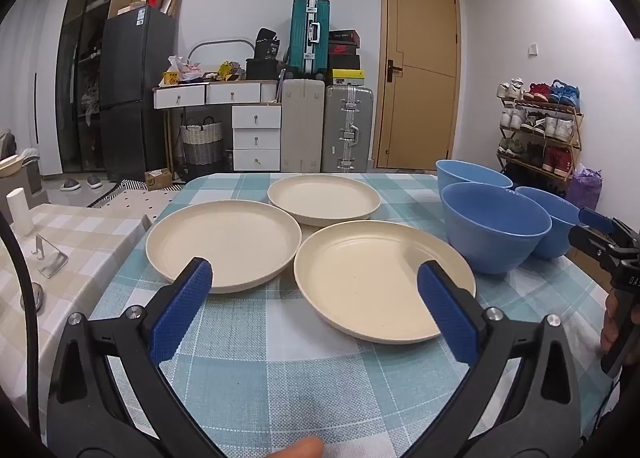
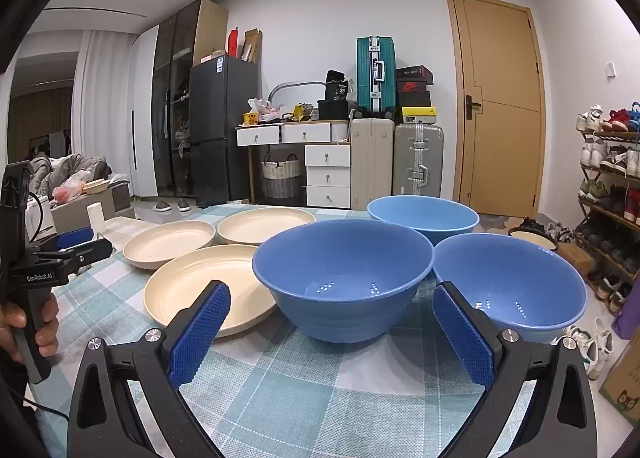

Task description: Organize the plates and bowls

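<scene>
Left gripper (image 2: 76,244) reads "GenRobot.AI" — both grippers' jaws gape wide, empty, before plates and bowls.

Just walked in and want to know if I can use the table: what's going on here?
A person holds a claw tool in each hand over the checked tablecloth. The left claw and right claw are both wide open and empty. Three cream plates lie separately on the left, and three blue bowls stand unstacked on the right. Nothing has been picked up or stacked yet.
</scene>
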The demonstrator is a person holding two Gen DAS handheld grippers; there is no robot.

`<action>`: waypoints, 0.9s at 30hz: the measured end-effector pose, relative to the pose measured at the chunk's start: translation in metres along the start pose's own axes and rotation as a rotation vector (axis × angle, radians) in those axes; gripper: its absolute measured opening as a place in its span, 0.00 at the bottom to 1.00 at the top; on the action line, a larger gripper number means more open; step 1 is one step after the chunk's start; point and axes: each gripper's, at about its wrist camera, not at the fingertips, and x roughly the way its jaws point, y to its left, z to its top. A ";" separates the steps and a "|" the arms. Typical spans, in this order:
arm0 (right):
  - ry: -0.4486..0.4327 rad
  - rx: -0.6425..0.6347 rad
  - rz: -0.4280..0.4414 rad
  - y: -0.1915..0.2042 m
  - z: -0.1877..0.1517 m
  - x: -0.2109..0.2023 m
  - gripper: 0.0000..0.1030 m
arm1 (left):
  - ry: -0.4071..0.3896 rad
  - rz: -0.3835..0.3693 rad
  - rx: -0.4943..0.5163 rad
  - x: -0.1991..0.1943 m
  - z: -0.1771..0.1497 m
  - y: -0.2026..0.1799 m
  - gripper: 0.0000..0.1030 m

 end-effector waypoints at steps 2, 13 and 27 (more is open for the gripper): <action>-0.005 0.000 0.000 0.000 0.000 0.000 1.00 | 0.000 0.000 0.002 0.000 0.000 0.000 0.99; -0.007 0.000 0.000 0.000 0.000 0.000 1.00 | -0.003 0.002 0.006 0.000 0.000 0.000 0.99; -0.007 -0.002 -0.001 0.000 0.000 0.000 1.00 | -0.004 0.000 0.006 0.000 0.000 0.000 0.99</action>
